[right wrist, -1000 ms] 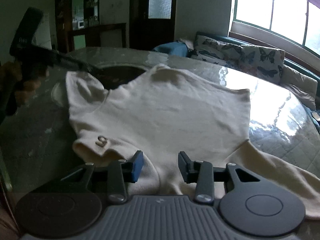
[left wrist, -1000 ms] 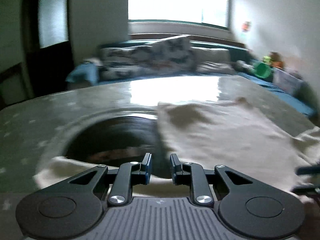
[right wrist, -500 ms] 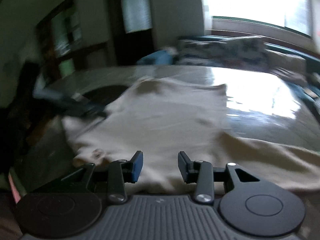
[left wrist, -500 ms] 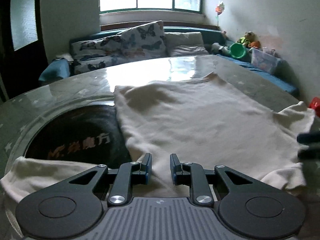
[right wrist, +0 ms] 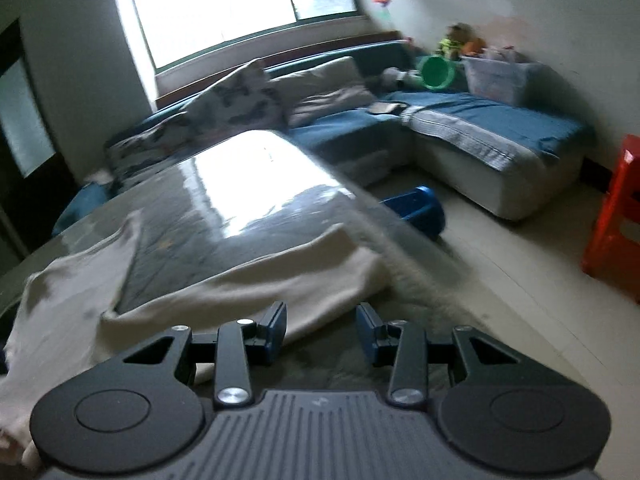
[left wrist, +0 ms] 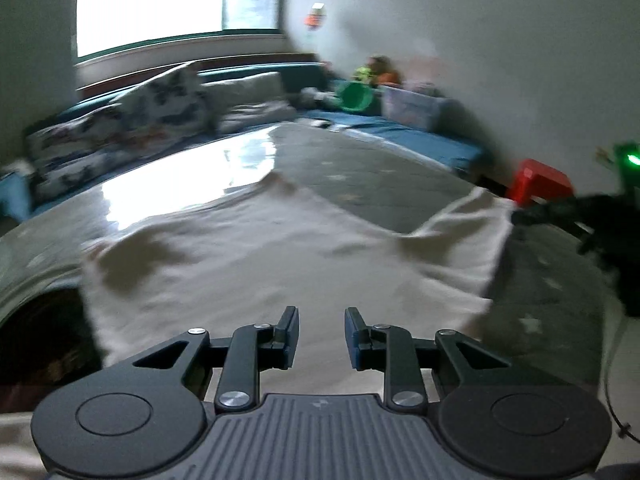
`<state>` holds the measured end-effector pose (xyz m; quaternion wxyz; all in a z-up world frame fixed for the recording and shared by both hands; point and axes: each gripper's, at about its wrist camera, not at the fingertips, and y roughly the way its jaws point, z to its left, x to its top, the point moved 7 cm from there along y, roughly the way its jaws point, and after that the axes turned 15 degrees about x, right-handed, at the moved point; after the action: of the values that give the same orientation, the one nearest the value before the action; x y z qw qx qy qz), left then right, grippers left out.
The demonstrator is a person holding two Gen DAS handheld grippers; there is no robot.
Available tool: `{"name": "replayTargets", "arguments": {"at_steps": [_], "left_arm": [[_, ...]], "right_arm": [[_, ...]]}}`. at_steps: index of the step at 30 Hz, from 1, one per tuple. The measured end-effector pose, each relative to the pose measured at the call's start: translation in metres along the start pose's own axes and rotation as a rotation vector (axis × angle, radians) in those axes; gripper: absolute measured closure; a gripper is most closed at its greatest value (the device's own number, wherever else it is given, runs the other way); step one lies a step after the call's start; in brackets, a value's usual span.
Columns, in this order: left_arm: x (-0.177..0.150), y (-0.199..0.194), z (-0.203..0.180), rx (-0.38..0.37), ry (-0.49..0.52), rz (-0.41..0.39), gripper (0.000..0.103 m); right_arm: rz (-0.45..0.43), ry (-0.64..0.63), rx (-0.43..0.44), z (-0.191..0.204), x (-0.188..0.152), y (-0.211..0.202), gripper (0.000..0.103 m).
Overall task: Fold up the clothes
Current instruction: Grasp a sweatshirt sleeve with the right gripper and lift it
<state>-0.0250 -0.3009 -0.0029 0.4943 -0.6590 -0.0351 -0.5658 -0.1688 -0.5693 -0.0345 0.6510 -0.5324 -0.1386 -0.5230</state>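
Cream shirt [left wrist: 256, 256] lies spread on the table [left wrist: 360, 168], one sleeve [right wrist: 256, 280] trailing toward its right edge. No fold shows yet, so by my reading the work has barely begun. The left gripper [left wrist: 321, 338] has just been opening, nothing between its jaws; the right gripper [right wrist: 321, 334] hangs released near the sleeve.

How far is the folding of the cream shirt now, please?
Done: the cream shirt lies spread flat on the table. In hand: nothing; the left gripper, jaws just opening, and the right gripper are empty above it. Left: every fold; the sleeve still lies out.
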Motion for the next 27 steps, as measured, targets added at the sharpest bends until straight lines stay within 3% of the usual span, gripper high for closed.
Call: {"name": "replayTargets", "arguments": {"at_steps": [5,7,9,14,19,22,24,27], "left_arm": [[0.003,0.0,-0.037,-0.105,0.11,-0.004,0.075],[0.003,0.0,-0.052,-0.141,0.153,-0.007,0.075],[0.003,0.001,-0.067,-0.172,0.194,-0.005,0.075],[0.001,0.0,-0.094,-0.244,0.253,-0.022,0.075],[-0.002,0.007,-0.109,-0.275,0.289,-0.01,0.073],[-0.005,0.009,-0.114,-0.287,0.304,-0.002,0.073],[-0.006,0.01,-0.116,-0.293,0.314,0.002,0.073],[-0.007,0.01,-0.118,-0.299,0.319,0.004,0.073]], "right_arm": [[-0.025,0.038,-0.027,-0.012,0.005,0.01,0.066],[-0.039,0.051,-0.032,-0.016,0.006,0.011,0.075],[-0.048,0.064,-0.03,-0.018,0.007,0.013,0.091],[-0.079,0.092,0.006,-0.023,0.011,0.007,0.099],[-0.094,0.103,-0.005,-0.027,0.016,0.002,0.097],[-0.094,0.099,-0.026,-0.029,0.016,0.002,0.09],[-0.087,0.103,-0.028,-0.03,0.017,0.006,0.078],[-0.078,0.1,-0.029,-0.027,0.015,0.01,0.074]]}}
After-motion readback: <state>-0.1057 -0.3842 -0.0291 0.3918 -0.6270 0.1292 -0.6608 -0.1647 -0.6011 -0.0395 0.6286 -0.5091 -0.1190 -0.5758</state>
